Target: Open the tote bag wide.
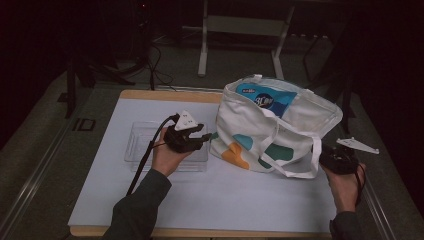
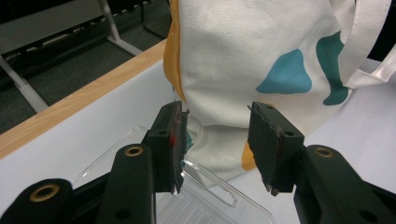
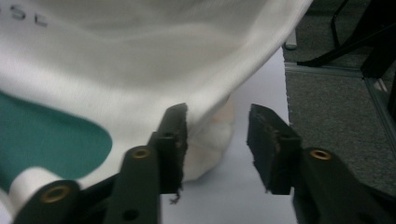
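"Why's the tote bag [image 1: 272, 127] slumped like that on the counter [image 1: 100, 200]?"

"Nobody's holding it. The right gripper [image 3: 217, 140] sits at its right end, fingers [image 3: 268, 144] apart, cloth only brushing one. The left gripper [image 2: 217, 140] hovers at its other side over the clear tray [image 1: 137, 145], fingers half open, empty."

"Ready to grab?"

"Looks so, probably to spread the mouth around that blue packet [image 1: 265, 100]."

Matt woven cloth on the tote bag [image 1: 260, 135], glossy clear plastic on the tray [image 1: 135, 145], smooth white mat [image 1: 210, 195], bare wood table edge [image 1: 165, 94].
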Motion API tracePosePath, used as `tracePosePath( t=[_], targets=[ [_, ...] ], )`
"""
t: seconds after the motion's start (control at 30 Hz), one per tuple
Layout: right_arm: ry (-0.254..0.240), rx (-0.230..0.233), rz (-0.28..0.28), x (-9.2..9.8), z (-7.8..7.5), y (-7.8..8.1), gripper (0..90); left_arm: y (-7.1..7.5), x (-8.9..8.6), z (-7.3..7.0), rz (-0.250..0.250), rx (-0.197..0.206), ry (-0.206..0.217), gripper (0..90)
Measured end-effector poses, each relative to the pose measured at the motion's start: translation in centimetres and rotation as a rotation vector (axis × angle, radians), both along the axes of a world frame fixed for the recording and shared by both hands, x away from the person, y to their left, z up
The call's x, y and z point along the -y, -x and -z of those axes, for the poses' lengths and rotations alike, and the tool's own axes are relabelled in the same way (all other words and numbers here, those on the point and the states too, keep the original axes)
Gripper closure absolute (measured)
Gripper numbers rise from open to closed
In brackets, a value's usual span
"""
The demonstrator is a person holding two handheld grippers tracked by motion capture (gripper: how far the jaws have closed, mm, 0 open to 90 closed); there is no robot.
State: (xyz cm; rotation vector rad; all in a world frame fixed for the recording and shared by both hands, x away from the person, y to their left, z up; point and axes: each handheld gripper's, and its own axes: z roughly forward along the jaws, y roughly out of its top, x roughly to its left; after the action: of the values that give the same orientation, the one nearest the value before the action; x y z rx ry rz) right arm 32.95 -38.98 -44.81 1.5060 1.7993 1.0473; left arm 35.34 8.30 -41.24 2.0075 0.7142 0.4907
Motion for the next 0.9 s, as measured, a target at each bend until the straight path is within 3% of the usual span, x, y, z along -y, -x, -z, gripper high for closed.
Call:
tracePosePath(
  t=[0.17, 0.33, 0.73, 0.9],
  targets=[
    [-0.025, 0.000, 0.008, 0.3, -0.1, -0.9, 48.2, -0.7, 0.2, -0.1, 0.001, 0.010, -0.005, 53.7],
    [-0.067, -0.004, -0.010, 0.1, -0.3, -1.7, 46.5, -1.6, 0.3, -0.2, -0.004, 0.005, 0.028, 52.1],
    [-0.088, -0.004, -0.021, -0.2, -0.3, -2.1, 70.5, -3.8, 2.5, -2.2, -0.008, 0.026, -0.004, 52.1],
    [-0.086, 0.010, -0.031, -0.4, -0.3, -2.1, 79.0, -4.6, 3.5, -3.1, -0.017, 0.039, -0.018, 57.6]
  ],
)
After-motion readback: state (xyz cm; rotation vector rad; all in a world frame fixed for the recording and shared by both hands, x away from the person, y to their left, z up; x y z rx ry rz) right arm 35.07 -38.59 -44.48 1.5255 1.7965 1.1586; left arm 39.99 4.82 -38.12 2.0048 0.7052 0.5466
